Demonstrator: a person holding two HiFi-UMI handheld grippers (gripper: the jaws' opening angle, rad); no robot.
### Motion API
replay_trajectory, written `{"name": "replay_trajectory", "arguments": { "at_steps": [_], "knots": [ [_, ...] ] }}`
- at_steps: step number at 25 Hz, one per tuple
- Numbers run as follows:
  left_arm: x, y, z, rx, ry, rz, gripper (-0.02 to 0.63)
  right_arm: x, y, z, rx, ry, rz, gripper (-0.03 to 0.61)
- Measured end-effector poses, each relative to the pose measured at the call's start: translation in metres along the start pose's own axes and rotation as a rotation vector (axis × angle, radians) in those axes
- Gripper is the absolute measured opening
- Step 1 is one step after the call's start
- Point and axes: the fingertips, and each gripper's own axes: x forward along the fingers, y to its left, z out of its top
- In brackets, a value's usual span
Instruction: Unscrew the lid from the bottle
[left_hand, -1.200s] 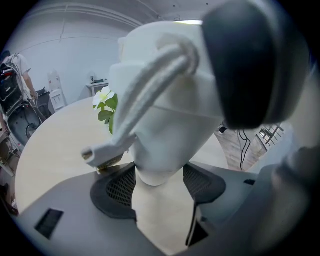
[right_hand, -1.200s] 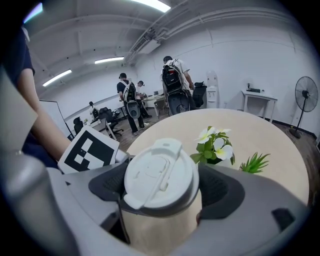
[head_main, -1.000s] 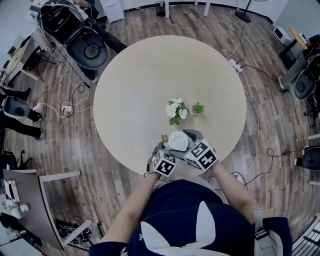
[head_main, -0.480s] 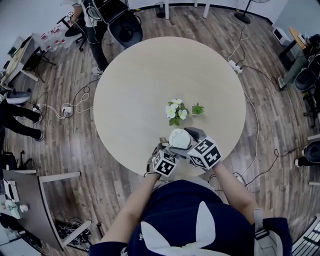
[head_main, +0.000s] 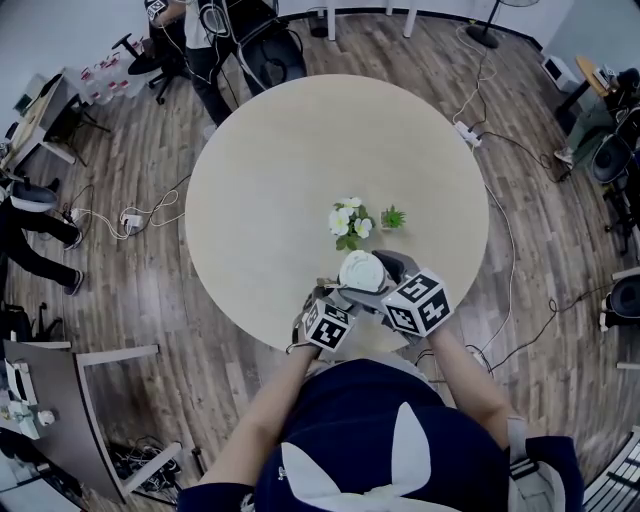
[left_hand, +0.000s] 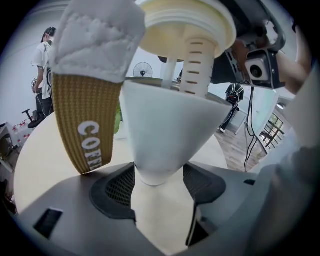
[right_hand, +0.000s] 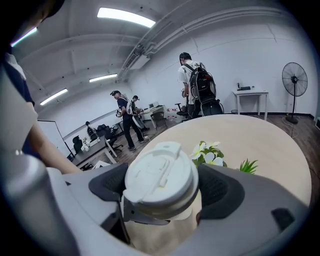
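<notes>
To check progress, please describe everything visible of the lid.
The lid is a round white plastic cap with a raised flip tab on top. The right tongs clamp its rim from both sides. It sits raised above the white bottle, baring a cream underside and a slotted stem.

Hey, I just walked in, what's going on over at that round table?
A person at the round table is opening a white bottle with a gripper in each hand. The left gripper has its fingers shut on the bottle's lower body. The right gripper is shut on the lid. In the left gripper view the lid appears raised above the bottle's mouth, with a ribbed stem reaching down into it.
</notes>
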Motion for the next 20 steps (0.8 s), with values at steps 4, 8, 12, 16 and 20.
{"name": "replay_trajectory", "arguments": {
  "at_steps": [4, 8, 12, 16, 20],
  "knots": [
    [-0.001, 0.0, 0.0, -0.012, -0.007, -0.006, 0.307, -0.006, 0.001, 0.006, 0.045, -0.019, 0.005, 0.437],
    [-0.001, 0.0, -0.001, -0.024, -0.009, -0.007, 0.305, -0.011, 0.0, 0.012, 0.081, -0.037, 0.007, 0.436],
    [-0.004, 0.001, -0.004, -0.021, -0.004, 0.008, 0.29, -0.015, -0.001, 0.017, 0.115, -0.056, 0.007, 0.436],
    [-0.005, 0.002, -0.004, -0.016, -0.009, 0.015, 0.287, -0.021, -0.003, 0.024, 0.186, -0.101, 0.025, 0.436],
    [-0.01, 0.004, -0.003, -0.014, -0.022, 0.02, 0.287, -0.024, -0.003, 0.033, 0.215, -0.136, 0.027, 0.435]
  ]
}}
